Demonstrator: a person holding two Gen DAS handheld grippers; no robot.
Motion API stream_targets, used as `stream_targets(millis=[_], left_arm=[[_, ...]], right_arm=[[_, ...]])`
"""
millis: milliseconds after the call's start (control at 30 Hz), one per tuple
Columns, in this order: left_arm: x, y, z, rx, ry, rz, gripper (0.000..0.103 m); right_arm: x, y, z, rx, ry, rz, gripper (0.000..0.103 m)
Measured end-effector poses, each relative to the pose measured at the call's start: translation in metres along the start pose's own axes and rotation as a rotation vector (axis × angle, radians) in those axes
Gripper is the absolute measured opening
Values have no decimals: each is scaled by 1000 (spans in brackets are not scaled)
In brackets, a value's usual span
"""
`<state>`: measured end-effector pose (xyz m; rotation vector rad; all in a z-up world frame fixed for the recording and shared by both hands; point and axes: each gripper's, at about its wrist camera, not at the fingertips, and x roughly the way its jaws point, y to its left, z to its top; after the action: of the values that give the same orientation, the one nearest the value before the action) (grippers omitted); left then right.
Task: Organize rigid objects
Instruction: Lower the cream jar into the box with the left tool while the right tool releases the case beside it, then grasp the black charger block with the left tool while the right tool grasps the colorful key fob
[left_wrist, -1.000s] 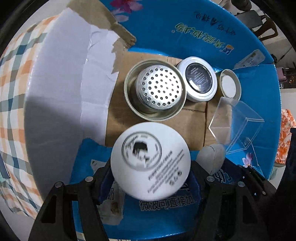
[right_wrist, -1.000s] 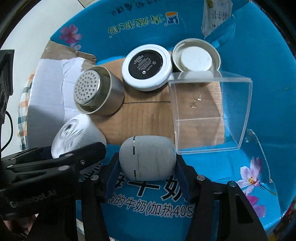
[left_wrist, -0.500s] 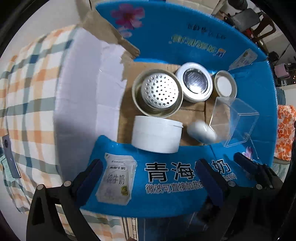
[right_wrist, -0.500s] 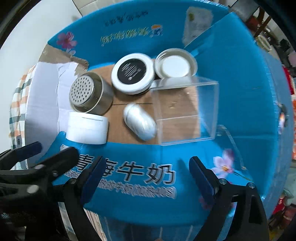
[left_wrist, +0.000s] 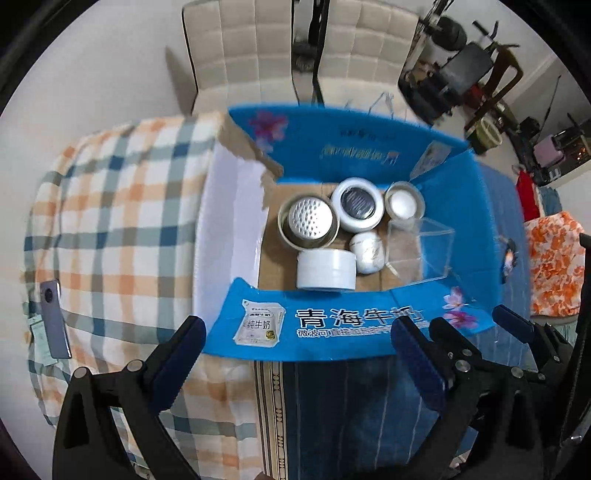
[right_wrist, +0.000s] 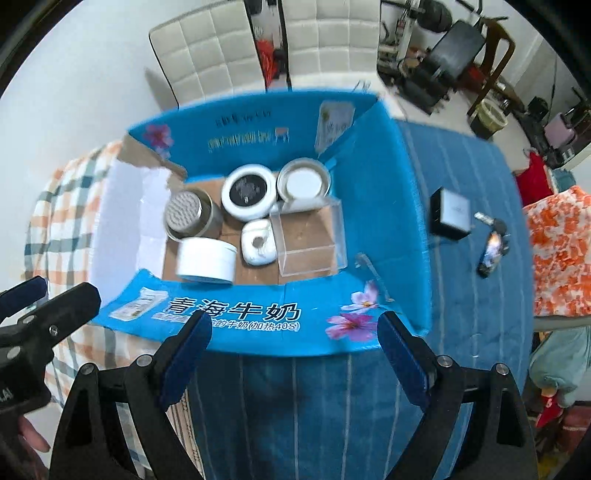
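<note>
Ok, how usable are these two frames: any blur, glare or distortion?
Left wrist view: heavy fisheye bending at the rim, blue box lettering slightly smeared, clear case faint against the cardboard. Right wrist view: motion blur along the blue box's far edge, its lettering soft; white jar readable.

Right gripper (right_wrist: 293, 332), jaws spread wide and empty, above the near flap of an open blue box (right_wrist: 373, 155) resting on a striped blue cloth (right_wrist: 469, 295) and a plaid cloth (right_wrist: 66, 206). On the box floor — far row: perforated metal cup (right_wrist: 192, 218), black-topped white tin (right_wrist: 249, 192), metal lid (right_wrist: 304, 181); near row: white jar (right_wrist: 205, 260) on its side, small white case (right_wrist: 258, 242), clear plastic box (right_wrist: 308, 240), the case touching the clear box. Left gripper (right_wrist: 33, 306) enters at the lower left edge, while a dark adapter (right_wrist: 450, 212) and keys (right_wrist: 491, 247) lie on the striped cloth, right of the box.
</note>
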<state>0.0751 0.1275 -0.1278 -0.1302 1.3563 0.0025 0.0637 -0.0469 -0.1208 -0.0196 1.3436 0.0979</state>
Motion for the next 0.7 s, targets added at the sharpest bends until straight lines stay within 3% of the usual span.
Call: stream_targets(millis=[133, 400, 700], left_arm=[[-31, -1, -5, 2, -63, 0, 103], [-67, -11, -20, 20, -110, 8, 103], [-89, -45, -23, 21, -138, 21, 103]], right_arm=[[-34, 3, -3, -2, -56, 6, 93], [-94, -4, -16, -11, -120, 55, 93], [-109, -45, -10, 9, -134, 120, 93]])
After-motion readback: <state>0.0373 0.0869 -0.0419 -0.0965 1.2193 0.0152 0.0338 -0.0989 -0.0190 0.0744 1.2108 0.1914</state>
